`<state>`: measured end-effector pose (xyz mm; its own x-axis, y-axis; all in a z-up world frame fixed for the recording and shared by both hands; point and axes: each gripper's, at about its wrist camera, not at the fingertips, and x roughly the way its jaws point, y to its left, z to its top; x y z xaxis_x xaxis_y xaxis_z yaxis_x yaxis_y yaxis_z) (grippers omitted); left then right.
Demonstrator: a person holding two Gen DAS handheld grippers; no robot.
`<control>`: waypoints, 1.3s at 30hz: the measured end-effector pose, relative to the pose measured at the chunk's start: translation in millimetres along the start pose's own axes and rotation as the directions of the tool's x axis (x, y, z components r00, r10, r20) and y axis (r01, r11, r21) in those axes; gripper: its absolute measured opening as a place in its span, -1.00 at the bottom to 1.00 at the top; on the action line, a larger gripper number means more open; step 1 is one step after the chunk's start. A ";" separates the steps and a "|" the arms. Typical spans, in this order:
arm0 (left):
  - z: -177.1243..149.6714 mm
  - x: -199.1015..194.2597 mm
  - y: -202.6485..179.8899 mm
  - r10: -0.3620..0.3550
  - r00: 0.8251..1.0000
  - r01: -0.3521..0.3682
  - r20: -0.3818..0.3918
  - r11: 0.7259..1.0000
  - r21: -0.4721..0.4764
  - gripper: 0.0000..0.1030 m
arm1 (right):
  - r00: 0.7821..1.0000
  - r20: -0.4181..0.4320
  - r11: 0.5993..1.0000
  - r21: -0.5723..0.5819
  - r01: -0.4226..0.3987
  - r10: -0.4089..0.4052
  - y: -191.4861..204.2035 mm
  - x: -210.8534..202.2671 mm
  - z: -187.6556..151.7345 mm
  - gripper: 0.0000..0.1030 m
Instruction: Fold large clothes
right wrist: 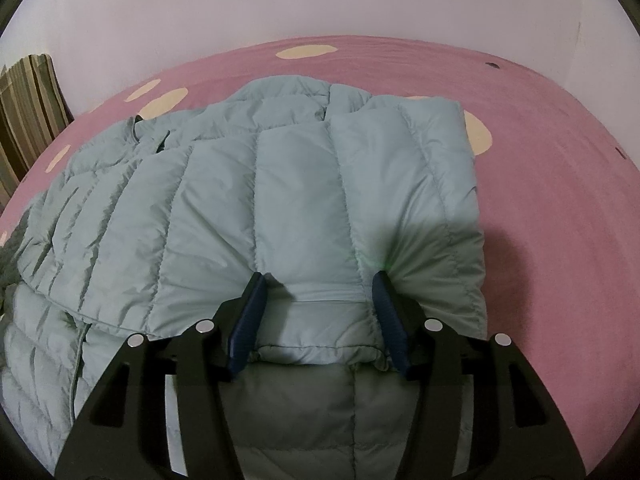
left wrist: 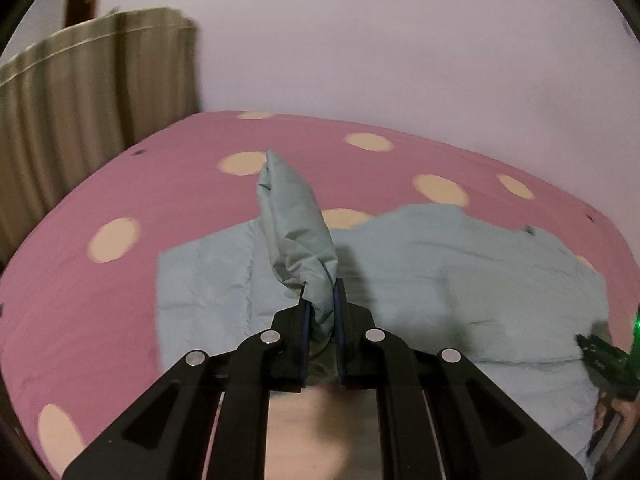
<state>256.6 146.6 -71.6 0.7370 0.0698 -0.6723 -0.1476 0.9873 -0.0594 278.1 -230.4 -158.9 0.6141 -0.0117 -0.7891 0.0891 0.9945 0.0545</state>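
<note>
A light blue quilted puffer jacket [right wrist: 248,200] lies spread on a pink bed [right wrist: 560,200] with cream dots. In the left wrist view my left gripper [left wrist: 320,292] is shut on a bunched sleeve [left wrist: 292,220] of the jacket [left wrist: 460,280] and holds it raised above the bed [left wrist: 80,200]. In the right wrist view my right gripper [right wrist: 318,280] is open, its blue pads either side of a fold of the jacket, pressing down on it. The right gripper's edge also shows at the far right of the left wrist view [left wrist: 608,356].
A pale wall [left wrist: 400,40] runs behind the bed. Striped beige curtains [left wrist: 80,100] hang at the left, also in the right wrist view [right wrist: 28,112]. Bare pink sheet lies to the right of the jacket.
</note>
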 end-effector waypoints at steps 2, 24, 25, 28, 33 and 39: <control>4.6 7.0 -36.3 -0.029 1.000 0.029 -0.006 0.999 0.045 -0.80 | 1.000 0.001 1.000 0.005 -0.005 0.005 0.0 -0.1 0.0 0.08; -35.1 35.1 -225.1 -0.130 0.988 0.152 -0.086 0.928 0.339 0.04 | 0.999 0.005 0.999 0.018 -0.032 0.031 0.9 -0.4 -1.2 0.21; -33.0 25.6 -220.9 -0.143 0.988 0.156 -0.064 0.931 0.329 0.16 | 1.000 0.005 0.999 0.018 -0.031 0.031 1.5 -0.6 -1.2 0.21; -28.7 1.5 -197.1 -0.151 0.988 0.149 -0.015 0.943 0.299 0.29 | 1.000 0.002 0.999 0.017 -0.027 0.027 2.0 -1.3 -1.1 0.21; -31.6 -16.4 -132.8 -0.040 0.998 0.030 0.042 0.973 0.229 0.29 | 1.000 0.002 1.000 -0.008 0.018 -0.018 10.0 -10.1 3.8 0.21; -38.5 -12.7 -49.6 0.127 0.991 -0.131 0.045 0.984 0.124 0.29 | 0.999 0.016 0.999 0.003 -0.049 0.049 43.9 -31.2 11.4 0.21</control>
<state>229.2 91.2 -88.6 0.7410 0.2006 -0.6409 -0.1604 0.9796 0.1211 271.8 -187.5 -124.9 0.6299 0.0349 -0.7759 0.0612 0.9937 0.0944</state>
